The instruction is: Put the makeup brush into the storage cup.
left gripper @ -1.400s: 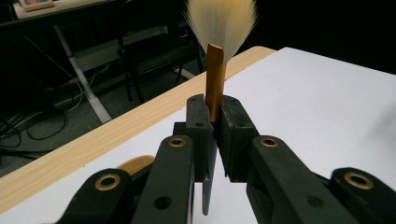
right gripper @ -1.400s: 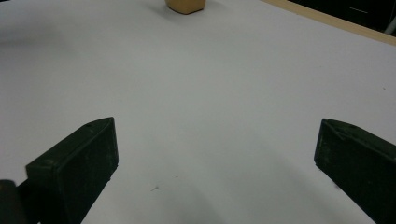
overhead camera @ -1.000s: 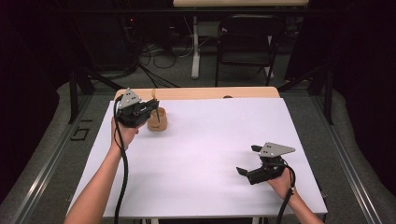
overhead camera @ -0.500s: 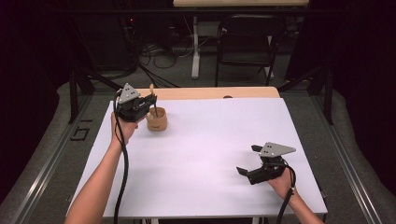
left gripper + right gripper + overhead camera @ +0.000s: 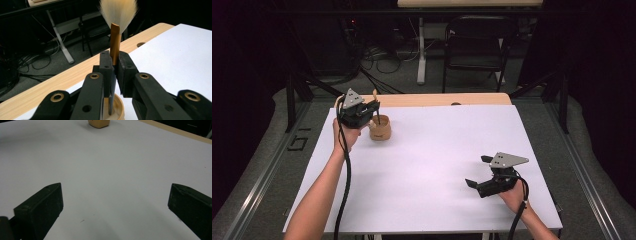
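The left gripper grasps the brush upright above the cup. The right gripper is released, well apart on the worktop

Brush, gold ferrule, pale bristles up, upright in tan wooden cup

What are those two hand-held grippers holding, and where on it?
The left hand-held gripper is clamped on a brush at its gold handle below the bristles, over a small wooden cup. The right hand-held gripper is open, holding nothing.
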### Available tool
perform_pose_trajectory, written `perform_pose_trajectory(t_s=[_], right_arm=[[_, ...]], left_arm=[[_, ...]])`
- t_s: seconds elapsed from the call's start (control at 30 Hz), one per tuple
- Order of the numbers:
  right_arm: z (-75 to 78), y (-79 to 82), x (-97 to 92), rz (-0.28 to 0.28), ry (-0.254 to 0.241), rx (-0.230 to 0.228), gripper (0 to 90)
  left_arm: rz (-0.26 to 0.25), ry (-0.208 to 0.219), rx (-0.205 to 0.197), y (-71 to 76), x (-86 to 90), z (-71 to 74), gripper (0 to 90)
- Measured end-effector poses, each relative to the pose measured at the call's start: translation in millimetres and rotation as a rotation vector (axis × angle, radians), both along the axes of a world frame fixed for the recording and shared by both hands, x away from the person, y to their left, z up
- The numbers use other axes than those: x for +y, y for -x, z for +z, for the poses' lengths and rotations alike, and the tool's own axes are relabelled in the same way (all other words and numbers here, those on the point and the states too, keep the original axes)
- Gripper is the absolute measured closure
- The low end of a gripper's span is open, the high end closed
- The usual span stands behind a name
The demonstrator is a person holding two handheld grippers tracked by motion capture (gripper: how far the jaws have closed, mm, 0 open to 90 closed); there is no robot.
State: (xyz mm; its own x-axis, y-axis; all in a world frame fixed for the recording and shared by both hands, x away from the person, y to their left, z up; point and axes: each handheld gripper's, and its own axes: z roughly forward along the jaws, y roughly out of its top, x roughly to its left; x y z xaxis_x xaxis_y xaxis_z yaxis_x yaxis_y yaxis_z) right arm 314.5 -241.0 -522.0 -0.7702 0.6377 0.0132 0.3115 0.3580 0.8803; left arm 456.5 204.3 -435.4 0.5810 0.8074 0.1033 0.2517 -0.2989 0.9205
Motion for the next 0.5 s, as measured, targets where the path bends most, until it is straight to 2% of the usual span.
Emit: perform_pose_trajectory(t_s=[0.5], right_arm=[[-0.3,-0.3,-0.2,0.000,0.002,0.000,0.0]], left_arm=[[0.022,-0.010,0.025,-12.1,-1.3,-12.0,82.7]])
